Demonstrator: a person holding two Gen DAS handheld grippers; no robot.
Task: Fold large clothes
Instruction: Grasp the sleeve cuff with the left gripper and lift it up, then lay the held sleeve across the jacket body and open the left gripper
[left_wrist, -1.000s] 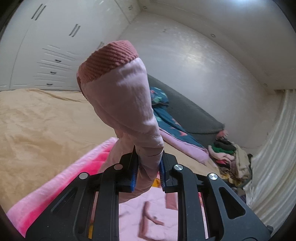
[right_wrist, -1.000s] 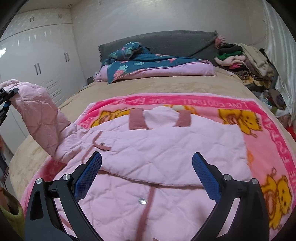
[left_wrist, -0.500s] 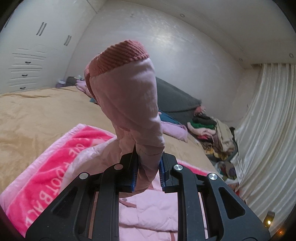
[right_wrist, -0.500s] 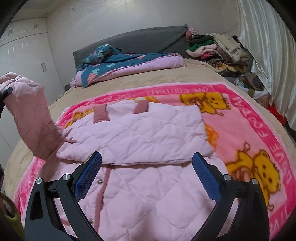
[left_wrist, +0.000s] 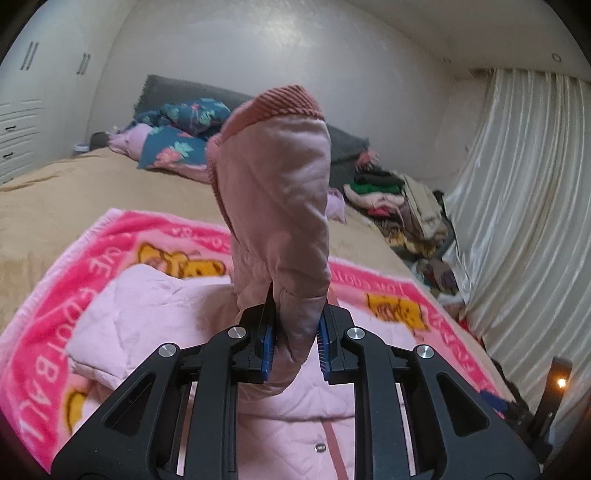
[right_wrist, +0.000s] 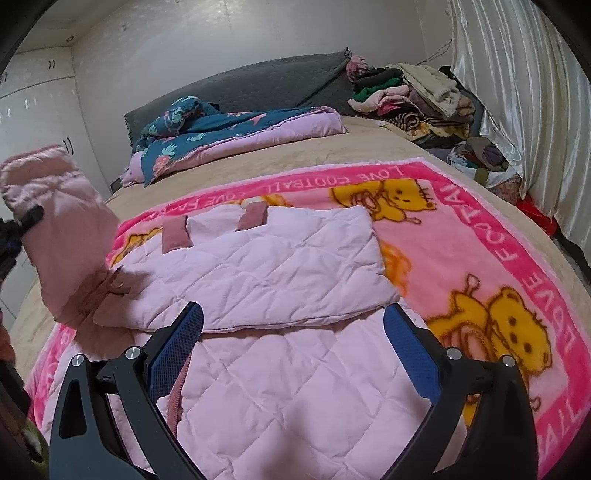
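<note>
Left gripper (left_wrist: 293, 341): jaws pinch the sleeve (left_wrist: 275, 206) just below its ribbed cuff (left_wrist: 284, 103), which stands up past the jaws.
Right gripper (right_wrist: 293, 354): jaws spread wide, nothing between them, hovering over the near part of the jacket (right_wrist: 295, 387).
Jacket: pink, quilted, flat on the blanket (right_wrist: 480, 236); a fold already lies across its middle, collar tabs at the far edge.
Sleeve from the right wrist view: lifted at the jacket's left side (right_wrist: 62, 229), attached low at the shoulder.
Change: a second ago the left view looked toward the wardrobe with the jacket barely in sight; now the jacket's body fills the ground under the sleeve, so the sleeve has been carried inward over it. The right view has swung toward the blanket's curtain-side border.
Meaning: the sleeve fold looks close to laying down; the next step is likely lowering the cuff onto the jacket.
Beyond the jacket: bedding (right_wrist: 236, 133), headboard (right_wrist: 258, 81), clothes pile (right_wrist: 413, 96), curtain (right_wrist: 517, 74).
</note>
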